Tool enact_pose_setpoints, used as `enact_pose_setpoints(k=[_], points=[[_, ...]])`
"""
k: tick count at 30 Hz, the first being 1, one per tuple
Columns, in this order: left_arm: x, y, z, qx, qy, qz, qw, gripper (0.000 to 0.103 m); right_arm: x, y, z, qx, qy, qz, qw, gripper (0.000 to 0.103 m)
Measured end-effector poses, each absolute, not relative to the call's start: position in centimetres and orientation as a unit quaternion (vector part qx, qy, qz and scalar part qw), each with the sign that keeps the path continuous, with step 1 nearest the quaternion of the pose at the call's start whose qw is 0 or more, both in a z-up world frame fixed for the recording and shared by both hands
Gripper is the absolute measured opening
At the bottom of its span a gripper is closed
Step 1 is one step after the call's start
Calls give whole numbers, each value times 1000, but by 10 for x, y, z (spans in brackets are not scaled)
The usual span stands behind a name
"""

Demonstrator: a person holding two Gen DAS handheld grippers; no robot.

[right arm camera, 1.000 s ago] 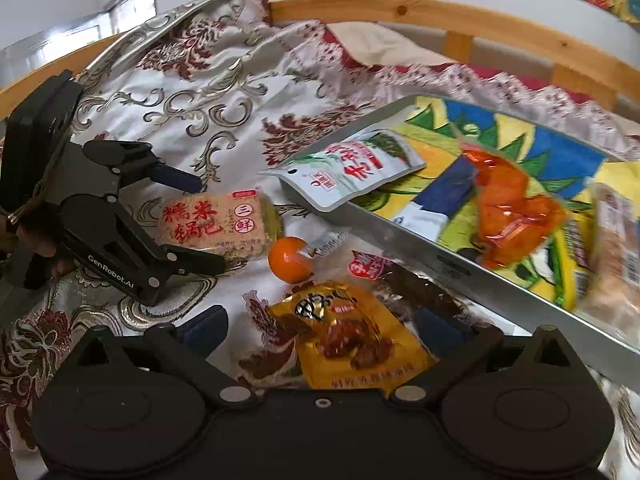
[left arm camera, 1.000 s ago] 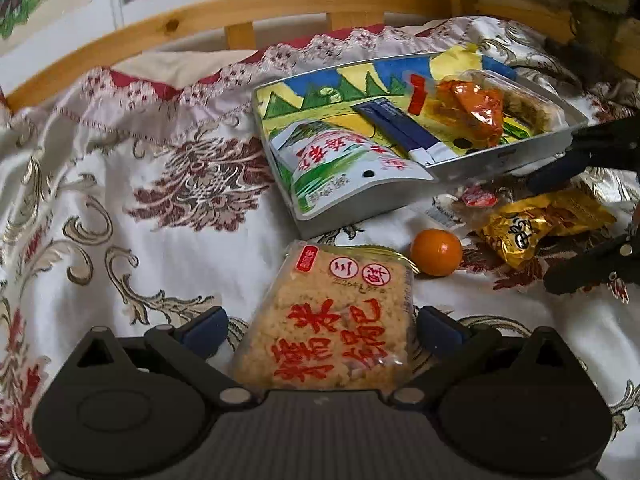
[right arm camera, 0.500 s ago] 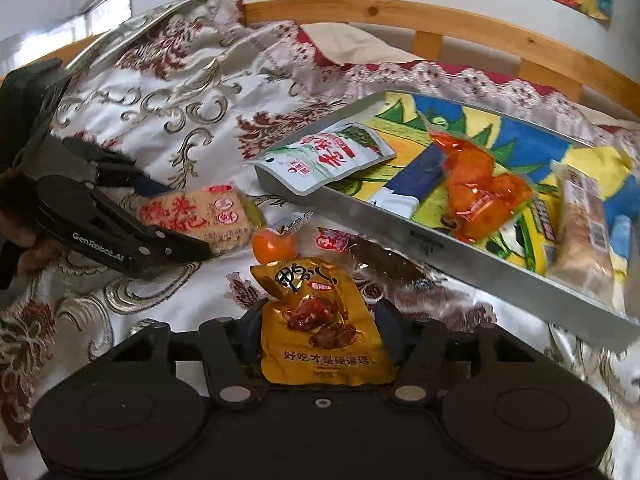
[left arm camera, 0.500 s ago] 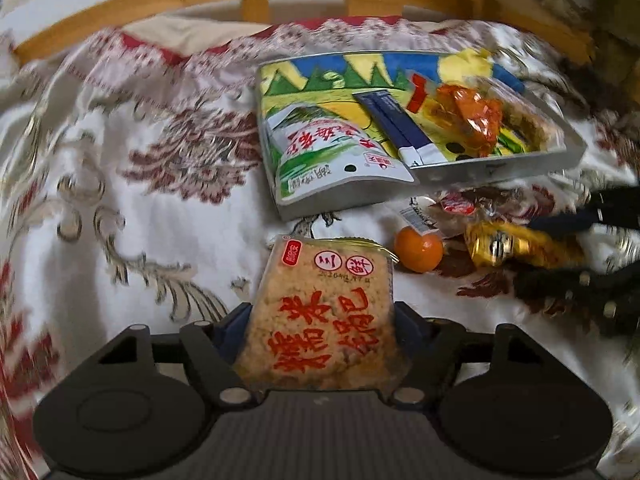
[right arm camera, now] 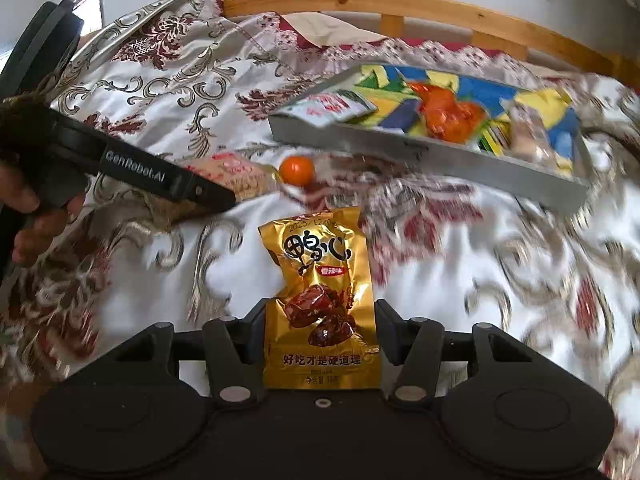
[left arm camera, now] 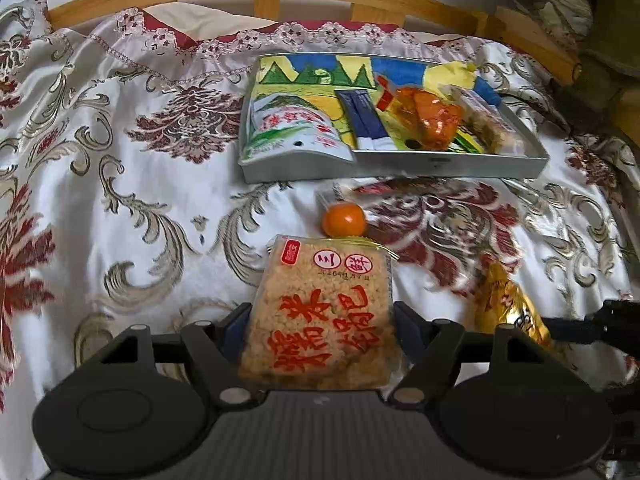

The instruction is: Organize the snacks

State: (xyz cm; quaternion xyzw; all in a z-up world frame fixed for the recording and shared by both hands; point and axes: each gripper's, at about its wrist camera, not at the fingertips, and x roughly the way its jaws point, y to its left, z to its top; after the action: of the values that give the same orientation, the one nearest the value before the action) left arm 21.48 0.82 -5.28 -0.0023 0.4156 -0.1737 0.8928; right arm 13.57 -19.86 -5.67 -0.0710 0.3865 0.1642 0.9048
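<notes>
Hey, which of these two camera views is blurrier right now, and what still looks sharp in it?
Right wrist view: bedspread and tray are motion-smeared, while the gripped gold packet stays crisp. Left wrist view: mostly sharp, slight smear lower right; rice cracker pack reads clearly.

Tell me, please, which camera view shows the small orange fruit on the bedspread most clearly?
The left wrist view: the orange fruit sits sharp and central, just beyond the rice cracker pack and in front of the tray. The right wrist view also shows the fruit, but smaller and motion-blurred.
</notes>
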Motion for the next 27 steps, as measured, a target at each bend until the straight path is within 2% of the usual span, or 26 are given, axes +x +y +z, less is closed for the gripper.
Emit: enact_pose_setpoints(k=[8, 11, 17, 25, 27], points=[[177, -10, -50, 17, 412, -182, 893, 77, 97, -208, -51, -29, 375, 140, 916, 58], [170, -20, -54, 50, 409, -180, 893, 78, 92, -209, -55, -27, 370, 127, 920, 71], [175, -21, -61, 57, 413, -183, 890, 82, 93, -205, -58, -45, 349, 139, 926, 83], [181, -24, -67, 60, 417, -185, 888, 84, 122, -191, -73, -90, 352, 164, 917, 86], [181, -26, -66, 64, 418, -179, 888, 80, 122, -191, -75, -89, 350, 164, 918, 84]])
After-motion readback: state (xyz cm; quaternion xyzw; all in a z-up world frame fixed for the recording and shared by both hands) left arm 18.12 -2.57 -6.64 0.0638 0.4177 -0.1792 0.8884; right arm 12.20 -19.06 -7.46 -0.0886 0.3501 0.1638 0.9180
